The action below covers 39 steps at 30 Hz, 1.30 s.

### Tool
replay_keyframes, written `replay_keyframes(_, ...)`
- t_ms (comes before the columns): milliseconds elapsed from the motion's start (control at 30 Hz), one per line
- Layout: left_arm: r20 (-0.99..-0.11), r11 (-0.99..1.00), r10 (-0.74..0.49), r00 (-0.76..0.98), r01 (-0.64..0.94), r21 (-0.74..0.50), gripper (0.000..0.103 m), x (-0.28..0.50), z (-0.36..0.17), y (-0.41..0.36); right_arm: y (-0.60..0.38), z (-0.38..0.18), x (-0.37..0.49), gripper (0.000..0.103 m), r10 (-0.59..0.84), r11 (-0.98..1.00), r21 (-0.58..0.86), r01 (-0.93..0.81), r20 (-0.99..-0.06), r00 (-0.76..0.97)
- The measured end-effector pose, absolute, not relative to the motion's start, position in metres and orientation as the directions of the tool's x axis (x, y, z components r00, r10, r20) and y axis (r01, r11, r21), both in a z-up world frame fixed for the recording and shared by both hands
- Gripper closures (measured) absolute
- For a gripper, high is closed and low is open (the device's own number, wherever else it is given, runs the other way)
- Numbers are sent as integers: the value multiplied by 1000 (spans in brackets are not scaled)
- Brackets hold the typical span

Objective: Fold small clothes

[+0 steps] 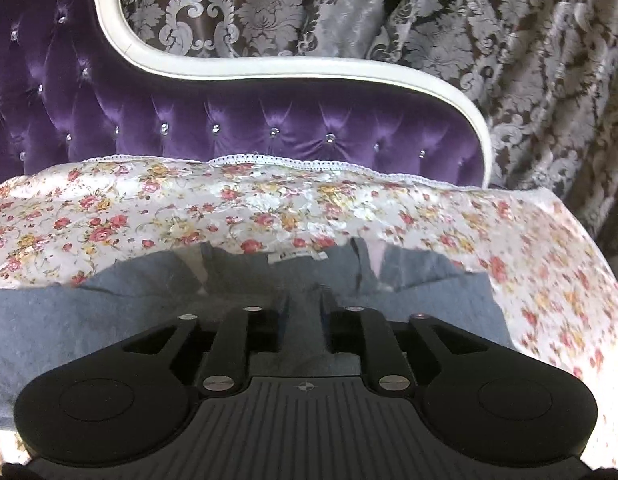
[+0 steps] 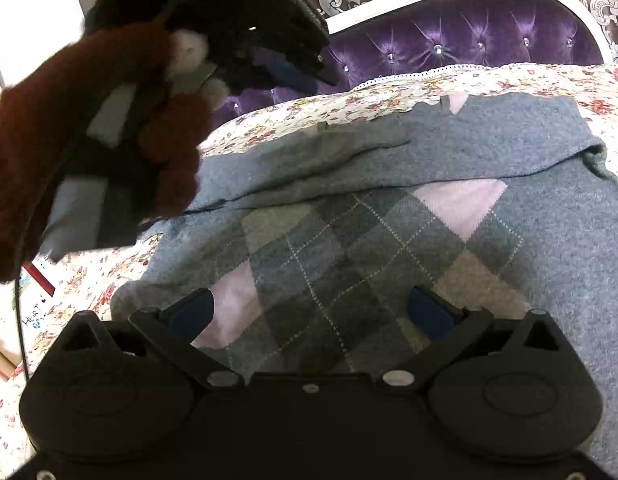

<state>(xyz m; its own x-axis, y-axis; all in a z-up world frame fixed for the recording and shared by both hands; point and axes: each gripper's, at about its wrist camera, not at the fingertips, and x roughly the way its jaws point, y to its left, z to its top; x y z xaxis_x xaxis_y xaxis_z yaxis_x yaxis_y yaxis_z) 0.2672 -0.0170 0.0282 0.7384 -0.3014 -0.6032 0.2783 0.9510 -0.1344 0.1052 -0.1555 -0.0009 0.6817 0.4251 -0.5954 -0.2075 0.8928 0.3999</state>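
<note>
A small grey argyle sweater [image 2: 389, 240] lies on the flowered bedspread [image 2: 309, 108], one sleeve folded across its top. In the left wrist view the sweater [image 1: 109, 320] lies under my left gripper [image 1: 305, 304], whose fingers stand close together with grey cloth between them. In the right wrist view the left gripper [image 2: 309, 76] hangs above the bed's far edge, held by a hand in a brown fuzzy sleeve [image 2: 69, 140]. My right gripper [image 2: 309, 312] is open, its blue pads [image 2: 189, 314] wide apart over the sweater's lower part.
A purple tufted headboard [image 1: 229, 128] with a white frame stands behind the bed. Patterned curtains [image 1: 509, 60] hang behind it. The bedspread [image 1: 529, 260] drops off at the right. Papers [image 2: 33, 312] lie beside the bed at the left.
</note>
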Motion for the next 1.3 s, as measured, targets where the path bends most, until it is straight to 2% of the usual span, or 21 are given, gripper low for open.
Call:
replay_keyframes(100,-598,961,-266,756,254,-107,79,256,24,-3,-154,0,105,0,420,897,390,-208,-601,681)
replay_keyframes(233,-628,985,-172,759,142,-99,78,239,4,36,-150,1,106,0,408,906,365,-214,-615,675)
replay_keyframes(433,-694,985,-90,715,-36,-166,78,232,-25,98,-146,2,108,0,396,915,331,-229,-636,662)
replay_keyframes(567,-649,984,-96,755,-29,-178,78,221,-34,107,-141,4,113,1,396,918,303,-256,-660,638)
replay_keyframes(600,-640,987,-85,763,-22,-157,78,218,-35,104,-141,5,115,3,402,915,304,-264,-665,629)
replay_keyframes(633,-629,991,-69,775,-16,-129,78,214,-37,99,-141,7,116,18,408,913,301,-275,-671,619)
replay_keyframes(667,-611,995,-53,790,-8,-97,76,209,-40,94,-141,10,119,38,416,909,299,-289,-674,611)
replay_keyframes(733,-573,999,-32,819,22,-24,68,199,-48,83,-145,20,128,49,431,902,314,-295,-677,597)
replay_keyframes(833,-571,999,-23,820,37,12,64,194,-47,76,-158,36,149,47,426,903,347,-253,-643,636)
replay_keyframes(1000,-558,995,-86,825,42,-91,64,194,-50,92,-179,50,202,31,371,916,360,-175,-600,709)
replay_keyframes(1300,-553,993,-99,828,43,-113,64,192,-52,94,-183,10,277,31,340,913,403,-63,-665,666)
